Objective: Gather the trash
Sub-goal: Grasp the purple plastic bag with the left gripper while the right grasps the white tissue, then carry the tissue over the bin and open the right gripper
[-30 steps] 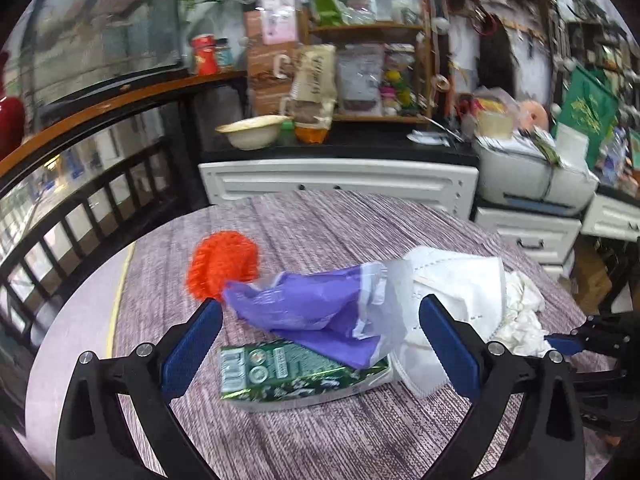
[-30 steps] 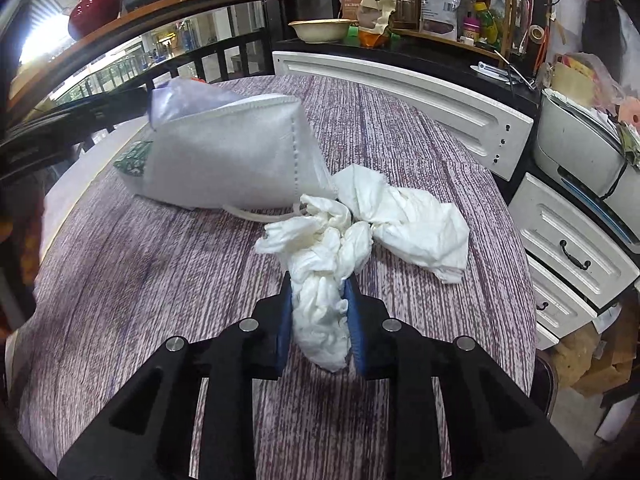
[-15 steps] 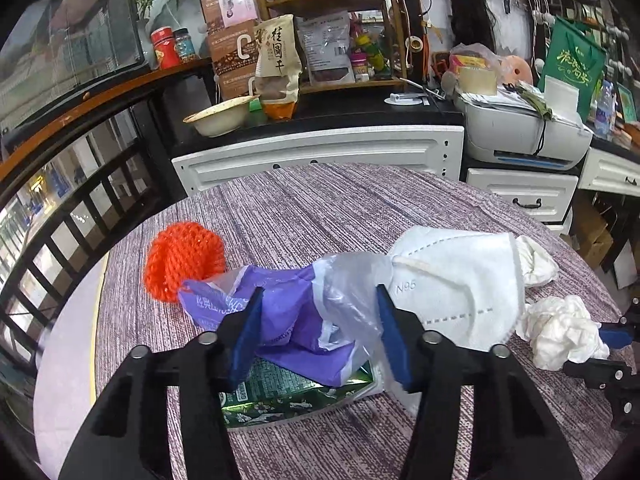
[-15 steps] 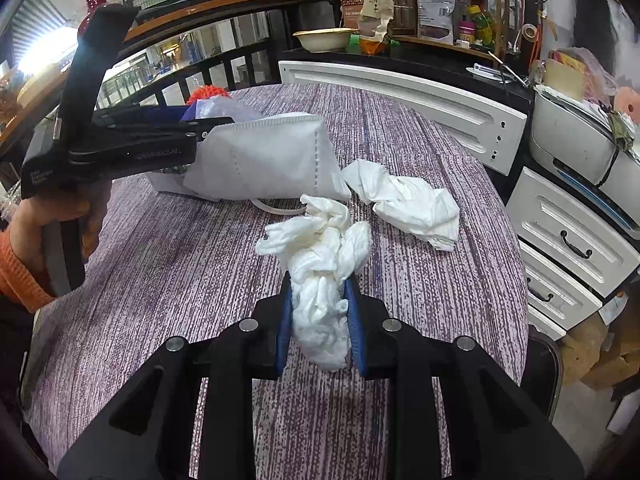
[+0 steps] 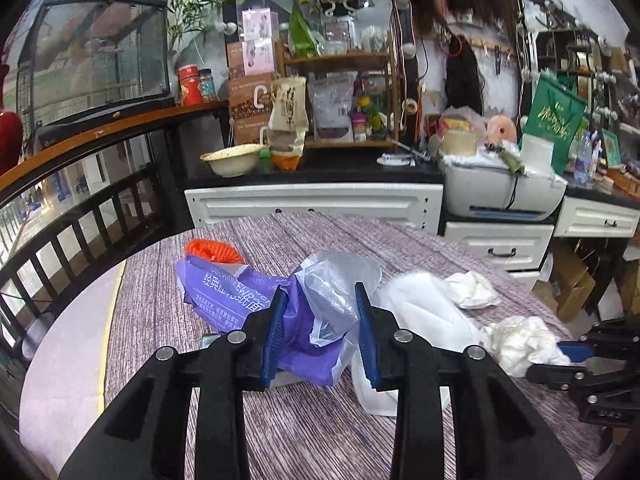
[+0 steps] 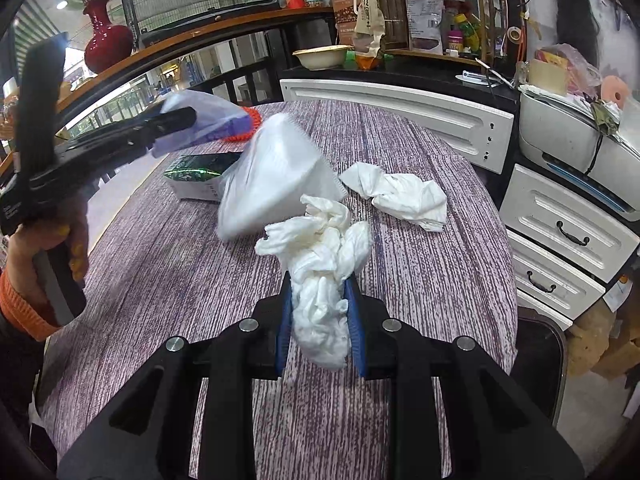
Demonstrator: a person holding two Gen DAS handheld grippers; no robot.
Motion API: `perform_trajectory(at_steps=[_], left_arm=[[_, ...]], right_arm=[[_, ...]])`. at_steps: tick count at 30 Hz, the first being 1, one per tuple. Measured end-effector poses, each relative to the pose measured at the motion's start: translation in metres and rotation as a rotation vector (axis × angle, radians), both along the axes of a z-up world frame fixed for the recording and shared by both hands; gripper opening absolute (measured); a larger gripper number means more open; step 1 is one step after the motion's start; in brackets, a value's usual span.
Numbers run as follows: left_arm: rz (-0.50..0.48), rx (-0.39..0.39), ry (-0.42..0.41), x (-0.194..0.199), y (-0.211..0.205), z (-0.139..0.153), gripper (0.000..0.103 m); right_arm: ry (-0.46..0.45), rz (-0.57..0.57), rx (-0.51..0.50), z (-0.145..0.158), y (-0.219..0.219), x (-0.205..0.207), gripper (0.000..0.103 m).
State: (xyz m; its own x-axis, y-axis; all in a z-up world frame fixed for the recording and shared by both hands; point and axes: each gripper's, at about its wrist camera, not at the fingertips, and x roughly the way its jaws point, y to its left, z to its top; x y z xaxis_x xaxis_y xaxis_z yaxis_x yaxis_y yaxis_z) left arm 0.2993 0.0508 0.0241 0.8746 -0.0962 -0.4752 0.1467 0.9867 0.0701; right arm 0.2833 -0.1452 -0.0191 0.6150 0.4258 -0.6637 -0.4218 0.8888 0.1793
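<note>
My left gripper (image 5: 320,300) has its jaws closing on a purple plastic wrapper (image 5: 224,292) with a clear plastic end; the pads press it from both sides. In the right wrist view the wrapper (image 6: 208,116) hangs above the table from that gripper (image 6: 176,118). My right gripper (image 6: 318,292) is shut on a crumpled white tissue (image 6: 320,256), held just over the table. A white face mask (image 6: 276,176) lies blurred between the two grippers. Beyond it lie a second crumpled tissue (image 6: 400,196), a green carton (image 6: 196,172) and an orange mesh ball (image 5: 212,250).
The round table (image 6: 160,280) has a purple striped cloth. White drawers (image 6: 560,236) and a printer (image 5: 504,188) stand to the right, a white cabinet (image 5: 316,204) with a bowl (image 5: 234,160) behind. A dark railing (image 5: 80,216) runs along the left. A person's hand in an orange sleeve (image 6: 24,304) holds the left gripper.
The left jaws have come from wide open to pinched on the purple wrapper and lifted it off the carton. The mask has shifted. The right gripper keeps its tissue and has risen slightly.
</note>
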Motion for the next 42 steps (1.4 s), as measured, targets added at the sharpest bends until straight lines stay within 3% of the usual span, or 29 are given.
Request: perform_trajectory(at_steps=[14,20,33,42], left_arm=[[-0.053,-0.103,-0.053,-0.088,-0.018,0.014,0.033],[-0.092,-0.085,-0.086,-0.120,-0.047,0.011,0.033],[-0.191,-0.171,-0.047,-0.139,-0.106,-0.001,0.033],[-0.317,-0.182,-0.038,-0.145,-0.163,-0.001,0.033]], right_arm=[[-0.027,-0.034,0.030,0.003,-0.032,-0.049,0.025],[-0.028,-0.074,0.053,0.001,-0.056,-0.071,0.025],[0.003,-0.251,0.062,-0.021,-0.138,-0.103,0.025],[0.065,-0.392,-0.005,-0.062,-0.190,-0.101,0.025]])
